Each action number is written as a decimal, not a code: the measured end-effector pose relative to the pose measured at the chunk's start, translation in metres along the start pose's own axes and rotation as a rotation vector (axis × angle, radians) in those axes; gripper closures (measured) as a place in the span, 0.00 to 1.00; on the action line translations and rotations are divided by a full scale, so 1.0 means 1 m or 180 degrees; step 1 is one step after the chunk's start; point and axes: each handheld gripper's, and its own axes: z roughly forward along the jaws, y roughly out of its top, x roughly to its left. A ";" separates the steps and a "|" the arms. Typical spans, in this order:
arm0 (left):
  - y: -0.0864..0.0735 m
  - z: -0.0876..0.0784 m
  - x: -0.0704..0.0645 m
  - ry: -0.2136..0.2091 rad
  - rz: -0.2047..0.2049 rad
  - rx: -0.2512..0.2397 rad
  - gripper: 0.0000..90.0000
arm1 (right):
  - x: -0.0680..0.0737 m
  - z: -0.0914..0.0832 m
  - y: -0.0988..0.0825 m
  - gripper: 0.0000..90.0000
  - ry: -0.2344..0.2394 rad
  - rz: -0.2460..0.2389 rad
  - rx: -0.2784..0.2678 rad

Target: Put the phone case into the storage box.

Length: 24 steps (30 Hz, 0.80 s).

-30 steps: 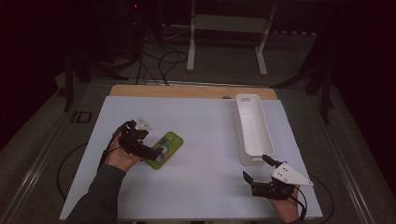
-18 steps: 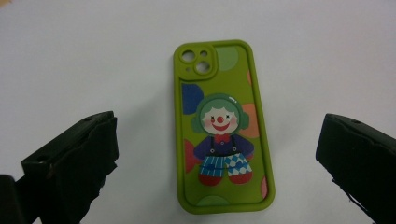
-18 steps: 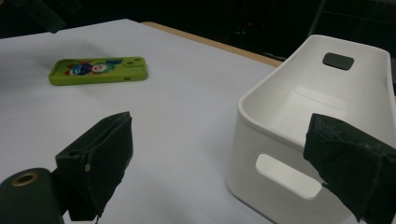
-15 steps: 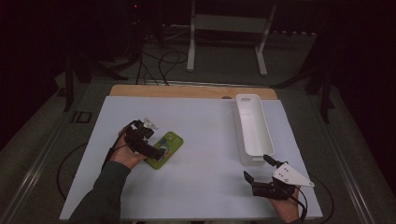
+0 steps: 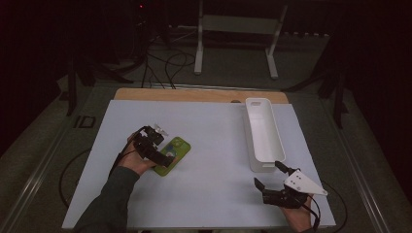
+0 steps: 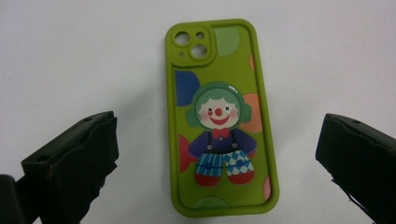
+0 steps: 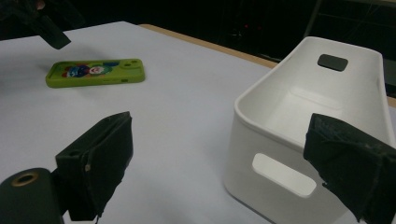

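One phone case (image 6: 218, 119), one bin (image 5: 263, 135), two tools

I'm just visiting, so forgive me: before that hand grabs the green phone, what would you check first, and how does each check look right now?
1. Left gripper open wide enough: ok, its jaws stand apart on either side of the phone case.
2. Case centred between the jaws: ok, roughly midway in the left gripper view.
3. Case lying flat on the white table, clown side up: ok.
4. Jaws low enough to close on the case's edges: cannot tell.
5. White bin empty, if the case goes there: ok, nothing inside.
6. Right gripper out of the way: ok, open near the bin's near end, apart from the case.
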 end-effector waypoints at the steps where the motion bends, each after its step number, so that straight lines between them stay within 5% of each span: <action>1: 0.000 0.002 -0.001 -0.0012 -0.0004 0.0020 0.00 | 0.000 0.000 0.000 0.09 -0.0001 0.0000 0.0000; 24: 0.004 0.027 -0.007 -0.0039 -0.0032 0.0203 0.00 | -0.001 -0.002 0.000 0.09 -0.0065 0.0005 -0.0034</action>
